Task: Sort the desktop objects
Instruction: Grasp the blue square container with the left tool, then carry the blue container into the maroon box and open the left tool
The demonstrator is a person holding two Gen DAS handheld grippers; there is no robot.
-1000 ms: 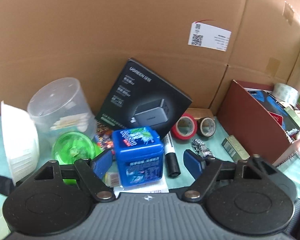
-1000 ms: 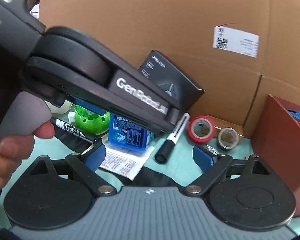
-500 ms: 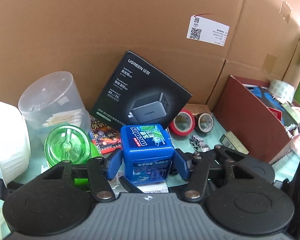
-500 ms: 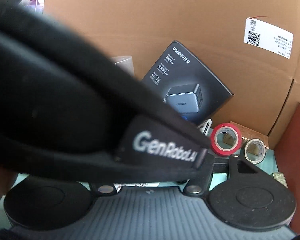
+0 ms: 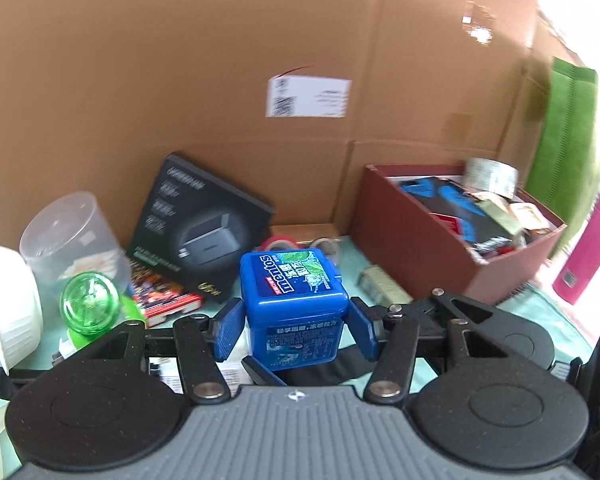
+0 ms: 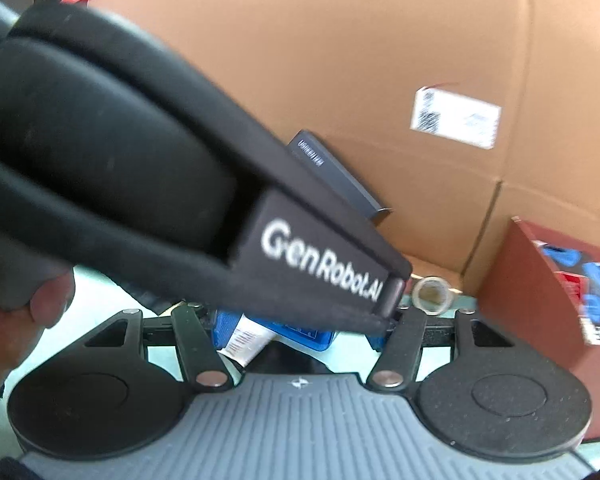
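Observation:
My left gripper [image 5: 296, 326] is shut on a blue Mentos gum box [image 5: 294, 306] and holds it lifted above the table. A dark red storage box [image 5: 432, 236] full of items stands to the right. In the right wrist view the left gripper's black body [image 6: 180, 200] fills the left and middle and hides most of the scene. My right gripper [image 6: 300, 330] sits behind it; a white marker [image 6: 246, 338] lies between its fingers, but the fingertips are mostly hidden, so the grip is unclear.
A black charger box [image 5: 204, 228] leans on the cardboard wall [image 5: 220, 60]. A clear plastic tub [image 5: 70, 240], green round container [image 5: 90, 304], white bowl [image 5: 8, 312], card pack [image 5: 164, 296], tape rolls [image 5: 284, 244] and a pink bottle [image 5: 588, 248] surround the area.
The left gripper closed on the blue gum box, lifted it and swung right toward the red box. The right gripper moved in beneath the left gripper to the marker.

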